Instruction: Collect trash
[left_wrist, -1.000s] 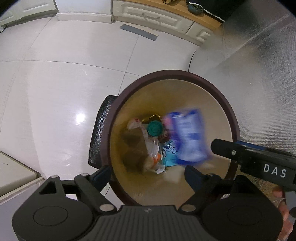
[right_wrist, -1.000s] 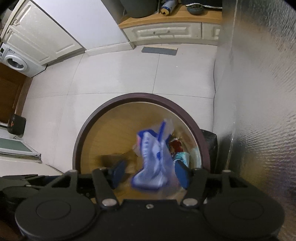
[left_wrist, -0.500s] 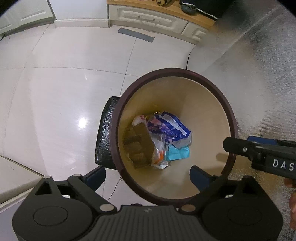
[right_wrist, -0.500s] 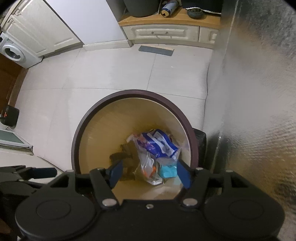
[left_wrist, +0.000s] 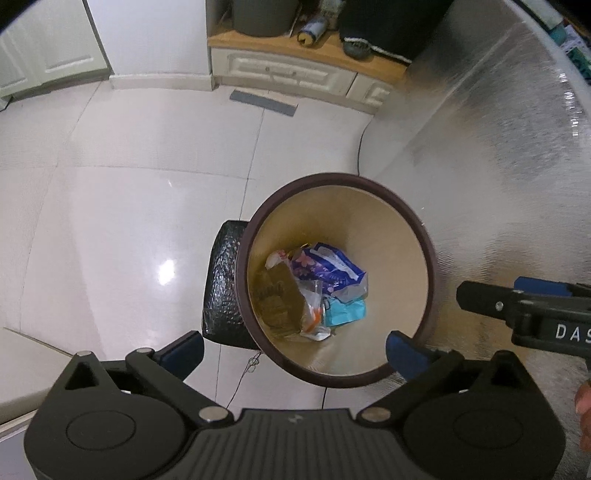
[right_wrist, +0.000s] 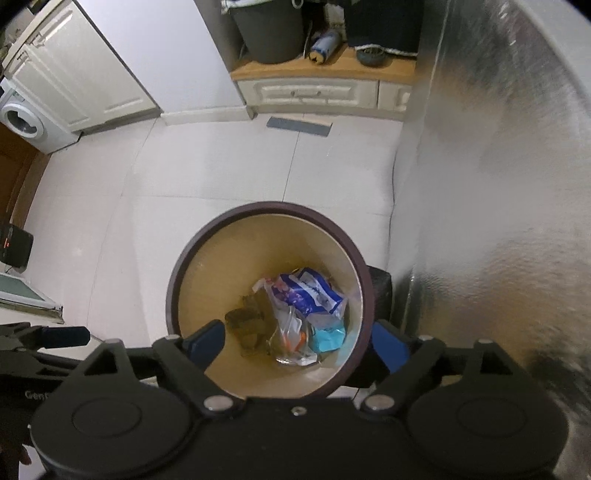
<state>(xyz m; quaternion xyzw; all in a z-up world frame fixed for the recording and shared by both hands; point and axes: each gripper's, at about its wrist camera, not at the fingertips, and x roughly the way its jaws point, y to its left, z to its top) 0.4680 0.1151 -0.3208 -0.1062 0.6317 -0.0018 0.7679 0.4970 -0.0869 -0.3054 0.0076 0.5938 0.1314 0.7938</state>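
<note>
Brown-rimmed and tan inside, the trash bin stands on the white tiled floor and serves as the landmark. At the bottom of the bin lies the trash: a blue and purple wrapper on top, a clear plastic bag under it, a light blue packet beside that, and a brown crumpled piece against the bin's left inner wall (its make is too dim to tell).

Above the bin hangs the left gripper, pointing steeply down; its jaws have just been opening and now stand wide, with nothing between them. Its blue fingertips straddle the near rim of the bin without touching it. The right gripper also hangs over the bin, its jaws likewise just opened wide and empty.

Just beside the bin on its left in the left wrist view sits a black textured block, partly tucked behind the wall of the bin. A silvery quilted surface rises right of the bin. Beyond the bin, across the floor, a cream drawer cabinet with a wooden top stands against the wall.
</note>
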